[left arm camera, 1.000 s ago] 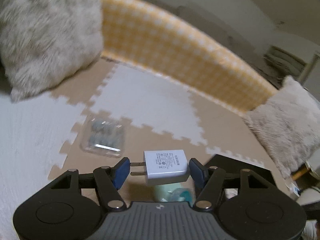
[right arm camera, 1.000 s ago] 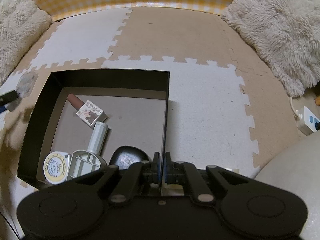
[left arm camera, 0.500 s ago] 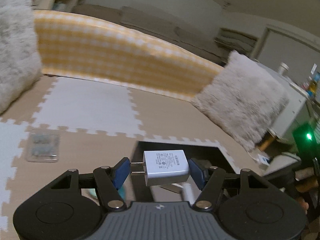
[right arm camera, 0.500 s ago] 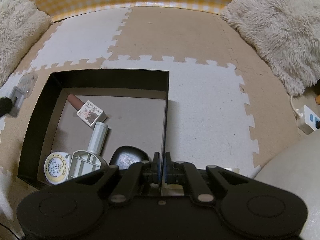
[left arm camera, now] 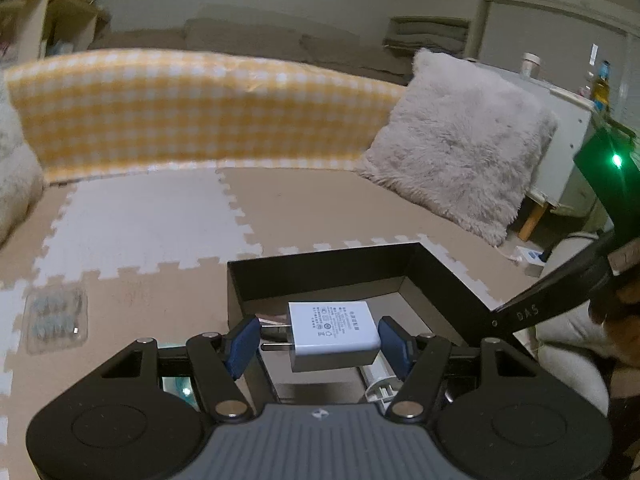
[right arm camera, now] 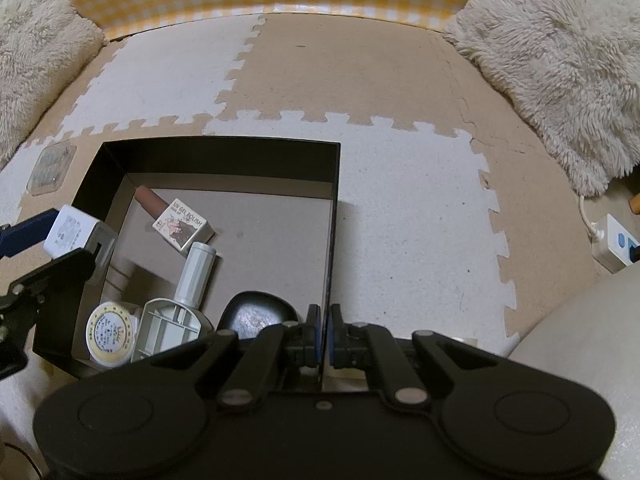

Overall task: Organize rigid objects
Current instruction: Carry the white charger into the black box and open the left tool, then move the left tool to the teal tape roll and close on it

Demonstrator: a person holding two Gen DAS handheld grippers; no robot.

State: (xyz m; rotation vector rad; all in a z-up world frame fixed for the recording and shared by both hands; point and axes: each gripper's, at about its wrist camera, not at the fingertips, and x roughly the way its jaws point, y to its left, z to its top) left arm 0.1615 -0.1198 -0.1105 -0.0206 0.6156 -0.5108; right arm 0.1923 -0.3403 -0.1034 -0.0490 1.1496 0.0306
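The white USB charger plug (left arm camera: 334,330) was clamped across its length in the left gripper (left arm camera: 320,340), one blue pad bearing on the tips of its two metal prongs and the other on its flat back face. It hung over the left wall of the black open box (right arm camera: 216,152), only partly above the box floor.

That prong-end hold looked like the main risk: the contact on the prong tips was small, so the plug could pivot or slip out if jolted. Let go where it hung, it could strike the rim and fall outside onto the foam puzzle mat (right arm camera: 400,184).

Below it, the box already held a UV gel polish bottle (right arm camera: 176,220), a white cylindrical tool with a ribbed base (right arm camera: 188,288), a round yellow-rimmed tin (right arm camera: 110,334) and a dark rounded object (right arm camera: 256,316). A drop onto these might knock them about or leave the plug perched awkwardly.

The right gripper (right arm camera: 323,332) was pinched onto the box's right wall, steadying it; a bump from the left gripper against the opposite wall could tug the box askew.

A clear blister pack (right arm camera: 51,166) lay on the mat just left of the box, not yet sorted.
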